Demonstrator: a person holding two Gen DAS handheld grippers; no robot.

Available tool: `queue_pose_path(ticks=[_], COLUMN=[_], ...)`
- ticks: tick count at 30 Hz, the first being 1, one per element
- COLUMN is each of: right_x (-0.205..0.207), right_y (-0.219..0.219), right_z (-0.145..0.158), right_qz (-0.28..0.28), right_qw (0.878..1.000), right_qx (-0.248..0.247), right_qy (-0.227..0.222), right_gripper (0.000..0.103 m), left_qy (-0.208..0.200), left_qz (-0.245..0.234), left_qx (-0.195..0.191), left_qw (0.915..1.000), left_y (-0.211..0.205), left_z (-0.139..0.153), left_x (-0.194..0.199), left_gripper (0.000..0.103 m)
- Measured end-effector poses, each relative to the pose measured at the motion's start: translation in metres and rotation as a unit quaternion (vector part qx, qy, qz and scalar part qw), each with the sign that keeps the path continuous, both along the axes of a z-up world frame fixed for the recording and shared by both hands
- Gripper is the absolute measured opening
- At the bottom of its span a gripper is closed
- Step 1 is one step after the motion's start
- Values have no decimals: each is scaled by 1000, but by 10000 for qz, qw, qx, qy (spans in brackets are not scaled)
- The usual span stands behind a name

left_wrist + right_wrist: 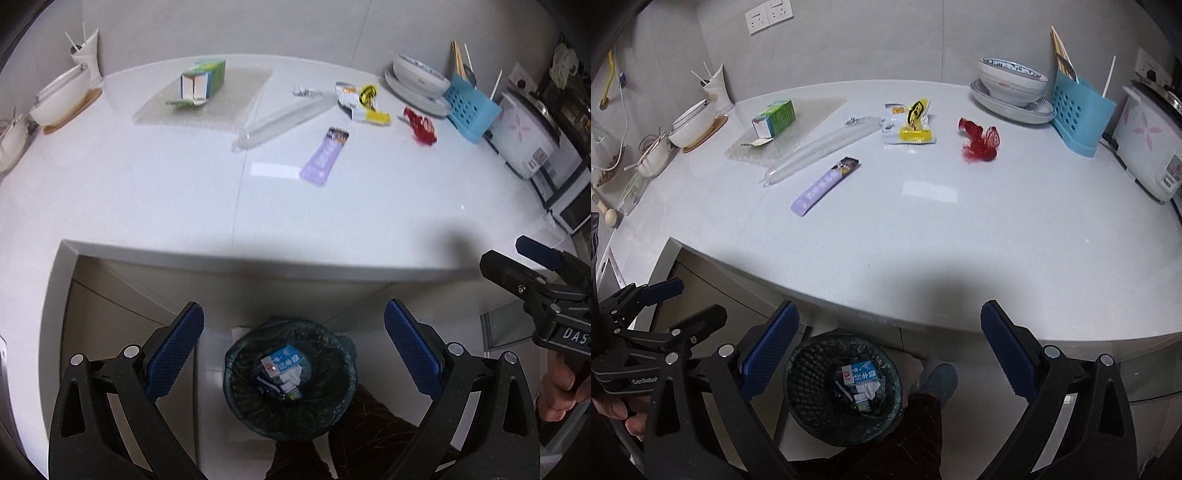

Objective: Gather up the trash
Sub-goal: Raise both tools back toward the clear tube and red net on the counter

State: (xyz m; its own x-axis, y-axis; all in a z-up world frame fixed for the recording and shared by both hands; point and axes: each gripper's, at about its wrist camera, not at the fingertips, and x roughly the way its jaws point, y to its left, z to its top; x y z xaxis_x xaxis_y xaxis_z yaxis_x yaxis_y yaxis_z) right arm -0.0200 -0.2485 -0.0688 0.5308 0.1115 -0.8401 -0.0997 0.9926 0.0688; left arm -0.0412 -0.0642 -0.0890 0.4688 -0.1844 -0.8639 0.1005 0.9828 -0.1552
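A black mesh bin with a dark liner stands on the floor below the counter edge; a blue-and-white carton lies inside. My left gripper hangs open above the bin, empty. My right gripper is open too, empty, beside it. On the white counter lie a green carton, a purple wrapper, a yellow-white snack bag, a red net and a clear plastic sleeve.
Stacked bowls, a blue cutlery caddy and a rice cooker crowd the counter's right. White bowls sit at the left. A person's leg and shoe are beside the bin.
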Motion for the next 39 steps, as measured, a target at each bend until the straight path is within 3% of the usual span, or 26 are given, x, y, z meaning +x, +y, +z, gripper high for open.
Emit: queue_pose_path(ticks=[10, 20, 33, 39], right_x=[35, 73, 132, 170], right_y=[-11, -29, -65, -83], right_z=[35, 47, 38, 19], right_qz=[-177, -321, -475, -526], right_qw=[9995, 9991, 9988, 9984], right_qx=[9, 60, 51, 51], right_qy=[-278, -288, -75, 207], right_gripper=[95, 95, 95, 91], left_qy=[-316, -379, -254, 0], left_qz=[136, 124, 121, -36], left_qx=[61, 121, 178, 272], left_qw=[9994, 9991, 9994, 9996], left_y=[3, -3, -10, -19], left_z=[46, 63, 59, 39], left_x=[35, 78, 149, 190], left_gripper=[96, 95, 95, 91])
